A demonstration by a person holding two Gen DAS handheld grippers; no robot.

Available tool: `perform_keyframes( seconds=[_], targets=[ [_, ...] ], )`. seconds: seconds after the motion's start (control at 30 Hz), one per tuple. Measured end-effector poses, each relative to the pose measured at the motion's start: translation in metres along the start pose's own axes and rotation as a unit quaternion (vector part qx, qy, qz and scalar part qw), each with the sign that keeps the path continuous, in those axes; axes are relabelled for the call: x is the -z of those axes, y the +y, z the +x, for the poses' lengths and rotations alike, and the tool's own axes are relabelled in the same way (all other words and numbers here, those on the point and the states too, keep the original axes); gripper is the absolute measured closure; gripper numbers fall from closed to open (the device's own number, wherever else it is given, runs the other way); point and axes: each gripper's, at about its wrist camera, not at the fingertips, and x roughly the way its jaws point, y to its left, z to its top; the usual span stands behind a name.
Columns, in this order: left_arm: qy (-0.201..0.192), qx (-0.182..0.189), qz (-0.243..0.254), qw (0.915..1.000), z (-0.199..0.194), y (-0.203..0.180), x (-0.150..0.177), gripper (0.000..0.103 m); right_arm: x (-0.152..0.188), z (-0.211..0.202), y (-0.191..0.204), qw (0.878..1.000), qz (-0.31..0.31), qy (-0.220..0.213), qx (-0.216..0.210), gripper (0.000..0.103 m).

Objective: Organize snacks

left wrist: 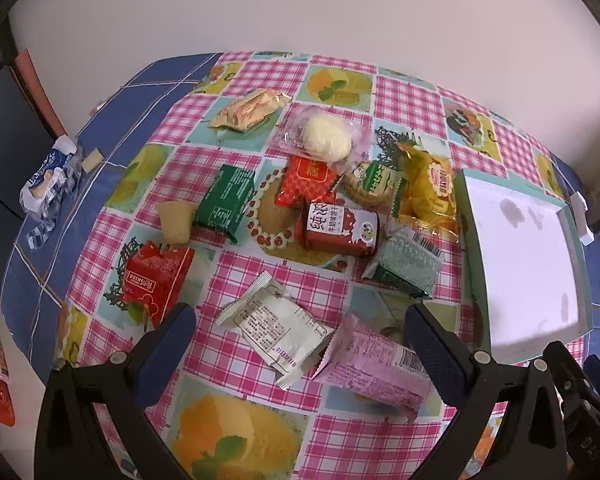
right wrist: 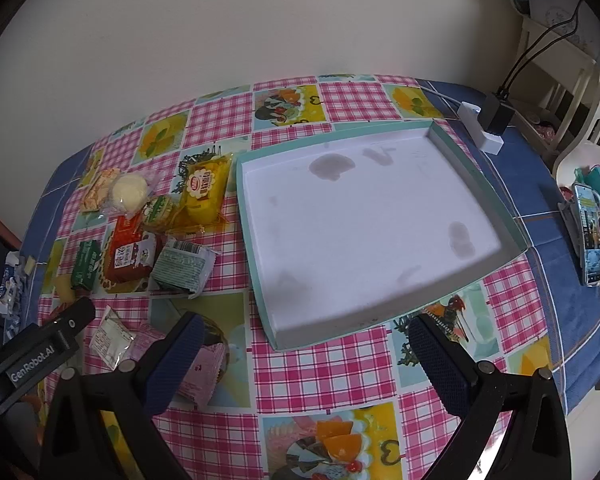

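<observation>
Snacks lie loose on the tablecloth (left wrist: 236, 276), left of the empty tray (right wrist: 256, 216). Left gripper (left wrist: 300, 344) and right gripper (right wrist: 304, 354) both gape wide, holding nothing. Nearest white packet (left wrist: 274, 326) and pink packet (left wrist: 376, 364) look light, crinkly, likely slippery; grip across the middle.

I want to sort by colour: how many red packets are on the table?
3. A bright red packet lies apart on the left; an orange-red packet sits mid-pile; a dark red packet lies just before it. Others may hide underneath.
</observation>
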Motion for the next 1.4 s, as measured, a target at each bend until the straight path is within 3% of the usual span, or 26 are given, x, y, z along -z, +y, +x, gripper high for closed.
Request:
perform_keyframes(
  seconds=[1.0, 1.4],
  targets=[
    [0.016, -0.016, 0.015, 0.9996, 0.006, -0.005, 0.002, 0.000, 0.001, 0.006, 0.006, 1.000, -0.007, 0.010, -0.006, 0.000],
    [0.032, 0.000, 0.002, 0.9995, 0.010, 0.004, 0.001, 0.000, 0.000, 0.011, 0.013, 1.000, -0.013, 0.018, -0.017, 0.000]
  ],
)
